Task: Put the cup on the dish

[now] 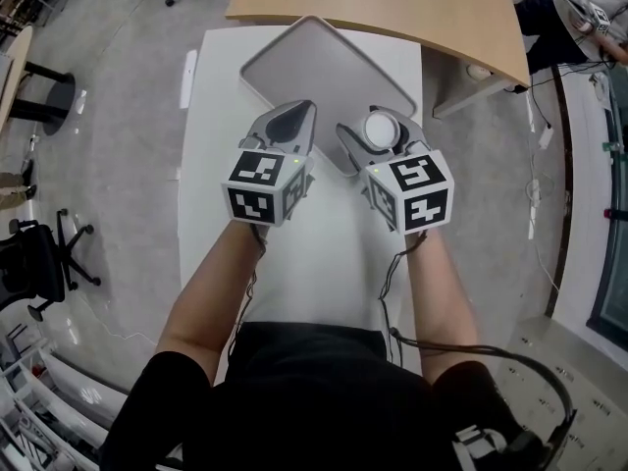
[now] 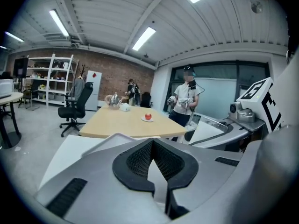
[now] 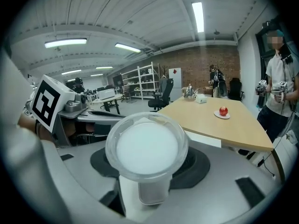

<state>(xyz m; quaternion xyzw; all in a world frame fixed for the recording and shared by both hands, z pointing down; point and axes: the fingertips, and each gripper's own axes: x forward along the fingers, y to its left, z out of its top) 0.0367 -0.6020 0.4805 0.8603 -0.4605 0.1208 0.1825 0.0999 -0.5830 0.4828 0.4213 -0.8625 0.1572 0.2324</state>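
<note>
Snugly between the jaws of the right gripper (image 3: 147, 178), the clear cup (image 3: 146, 146), upright.

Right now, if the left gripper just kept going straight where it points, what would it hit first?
Probably the grey dish lying just ahead of the left gripper; held level, it might skim over it toward the wooden table. Height is hard to judge.

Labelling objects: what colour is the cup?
The cup is clear, whitish inside; best in the right gripper view.
</note>
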